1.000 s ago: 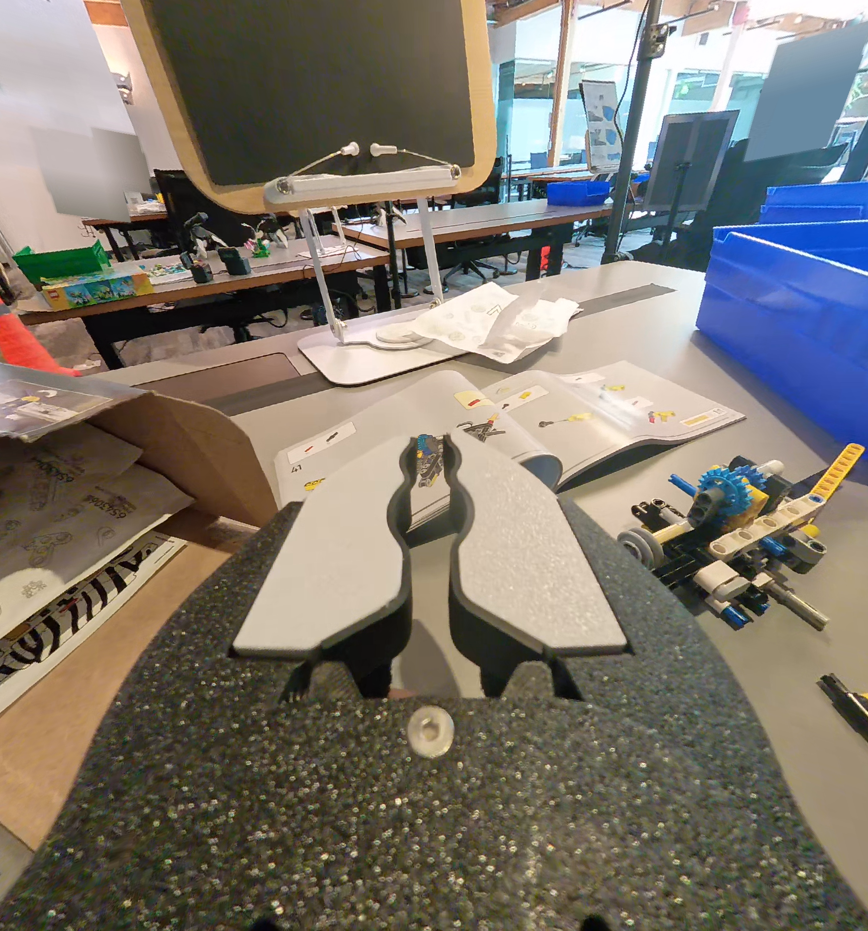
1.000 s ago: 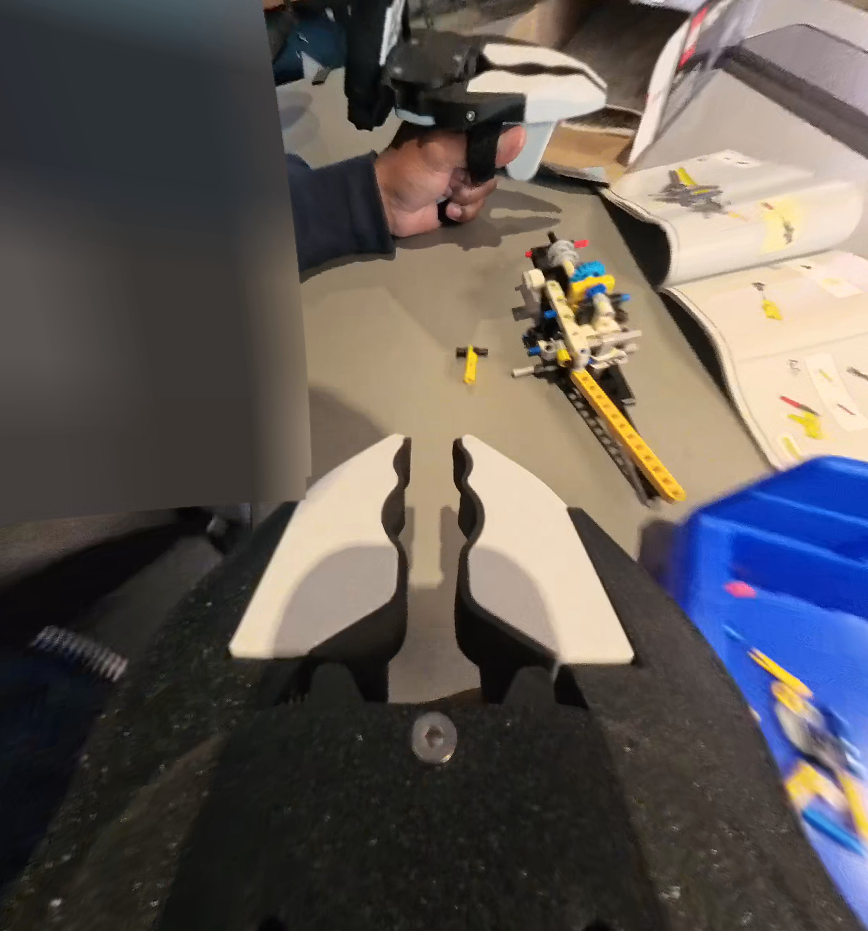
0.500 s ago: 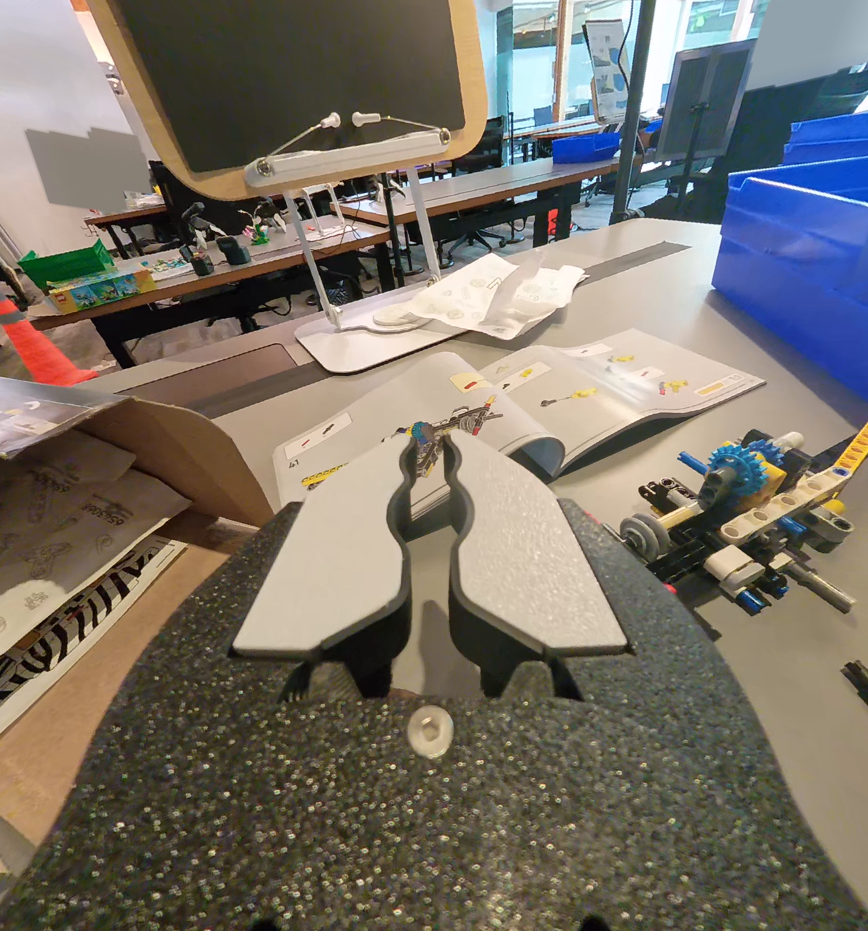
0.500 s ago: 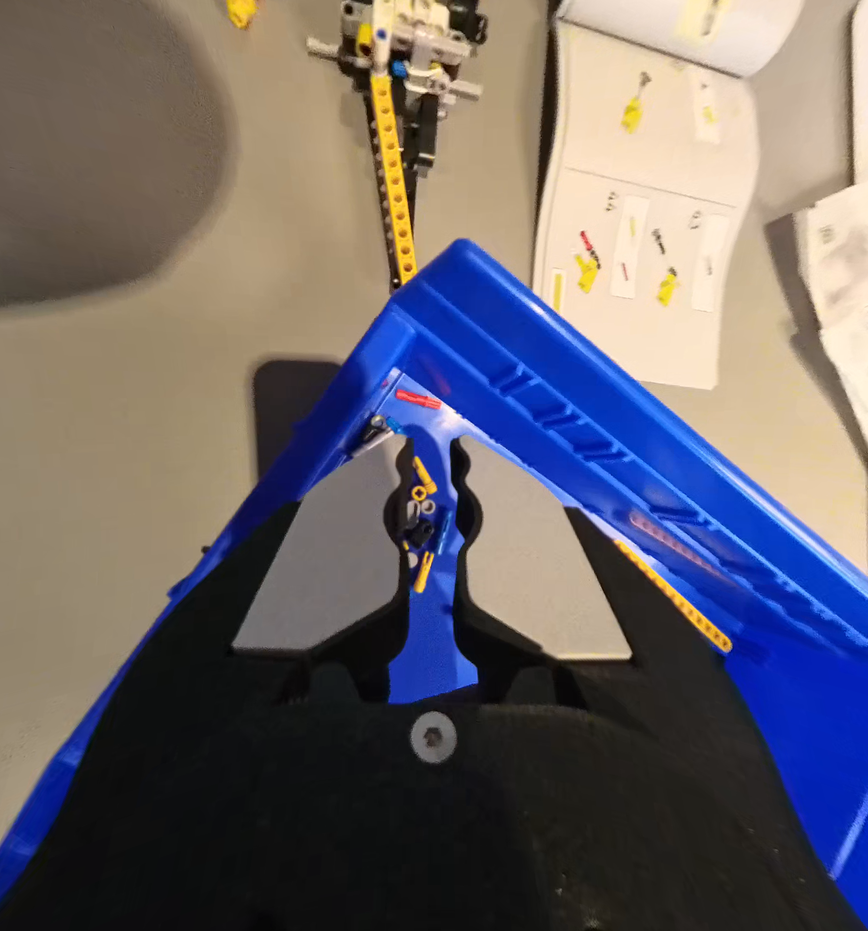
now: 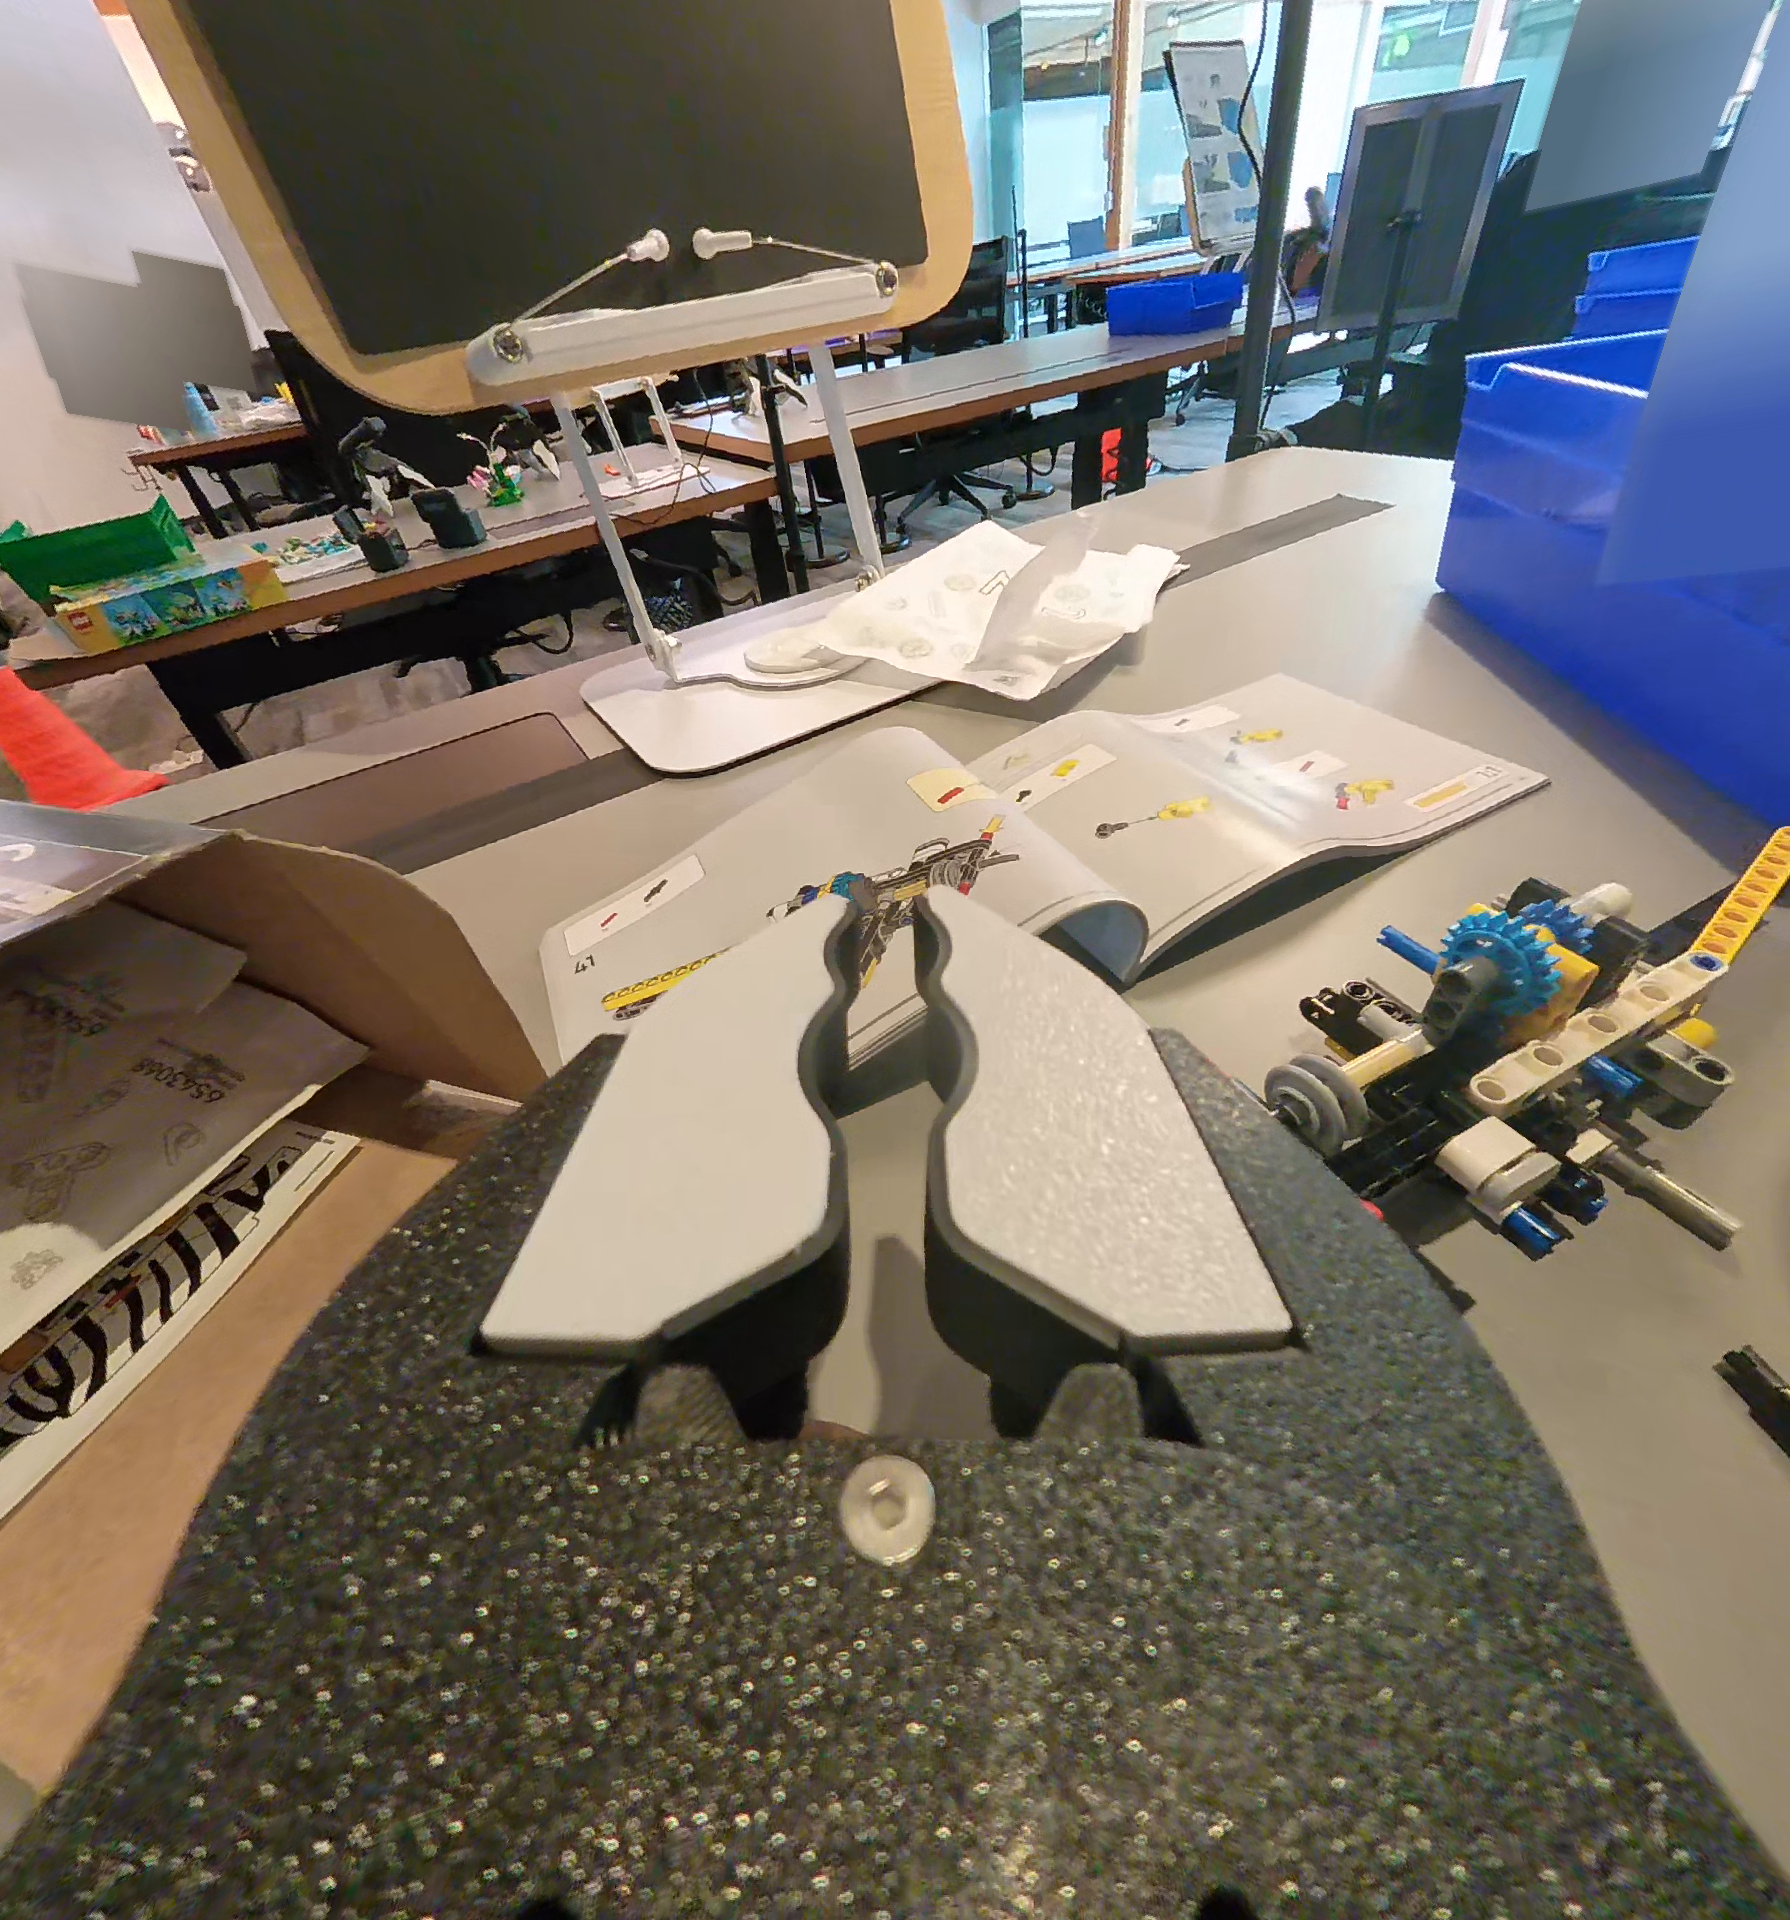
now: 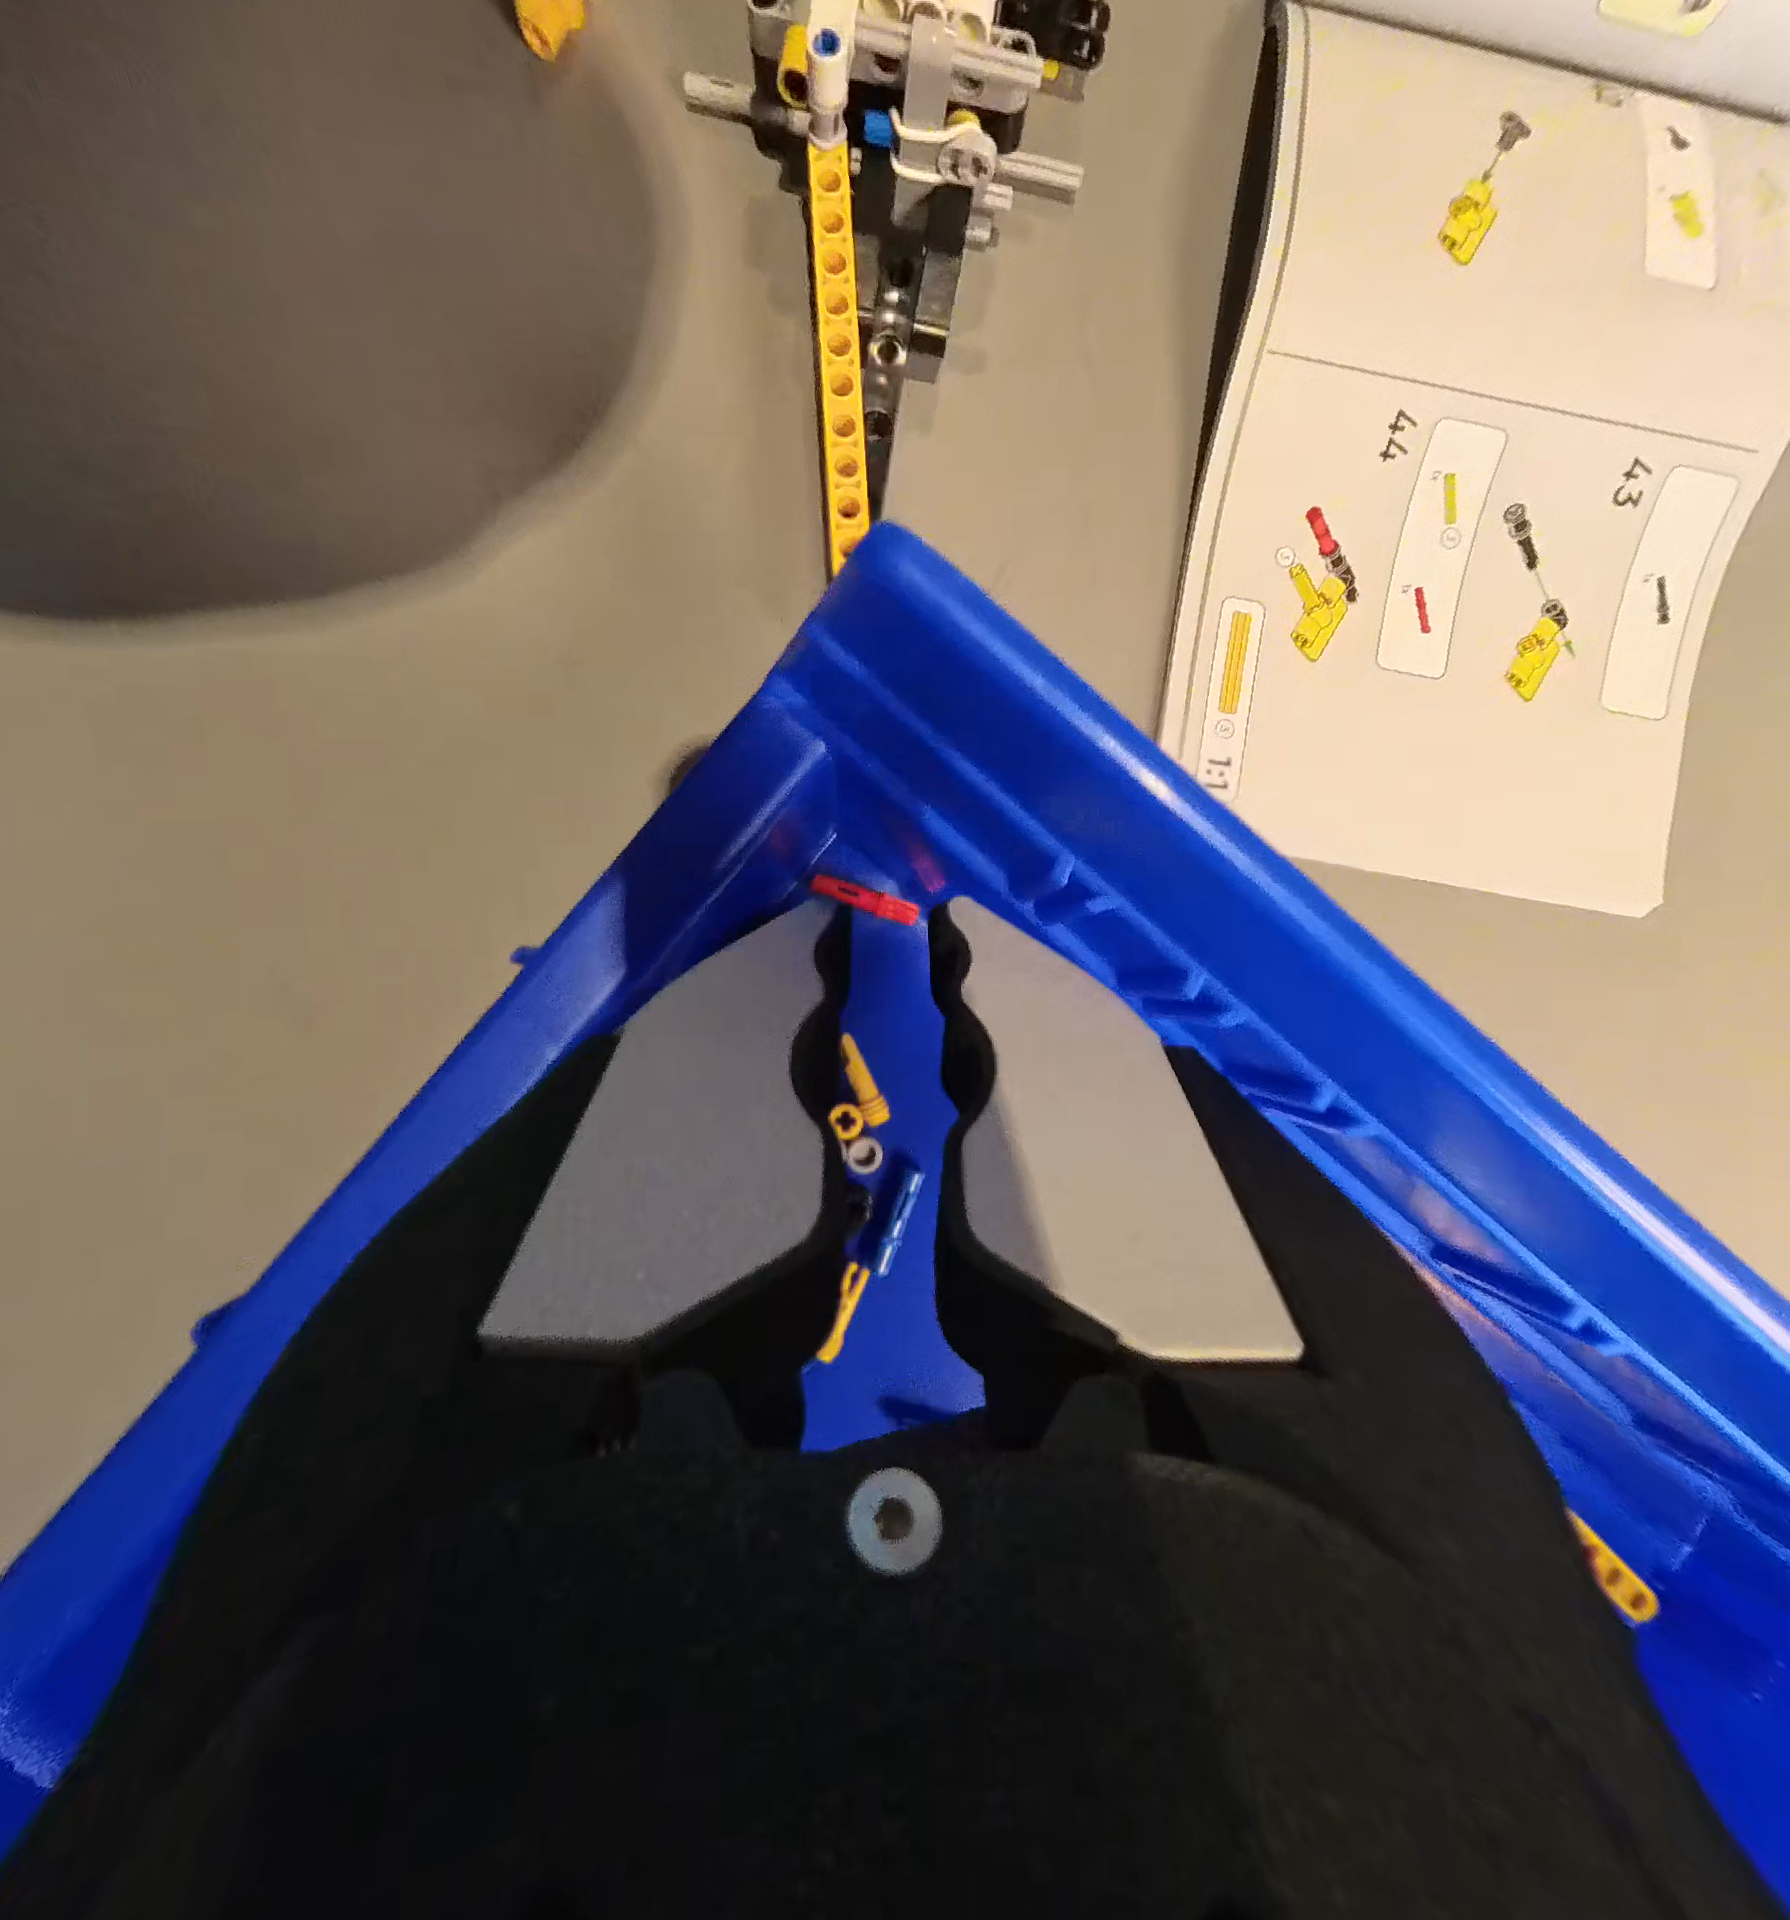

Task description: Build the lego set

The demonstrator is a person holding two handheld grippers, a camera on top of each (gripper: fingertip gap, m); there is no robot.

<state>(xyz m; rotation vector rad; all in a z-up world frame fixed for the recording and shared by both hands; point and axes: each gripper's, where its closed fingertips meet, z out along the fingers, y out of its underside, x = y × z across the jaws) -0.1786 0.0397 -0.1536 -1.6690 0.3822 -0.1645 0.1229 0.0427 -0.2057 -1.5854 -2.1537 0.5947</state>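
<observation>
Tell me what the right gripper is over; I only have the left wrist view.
Observer: The right gripper is open, pointing down into a corner of the blue bin.
Operator: Name what lies near its tips.
Observer: A red pin lies in the corner just past the tips, not gripped.
Operator: List what else is in reach.
Observer: Between the jaws, on the bin floor, lie a yellow pin and a blue pin.

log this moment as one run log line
left gripper: open, empty, above instruction booklet | right gripper: open, inside blue bin by red pin | model: on table
</observation>
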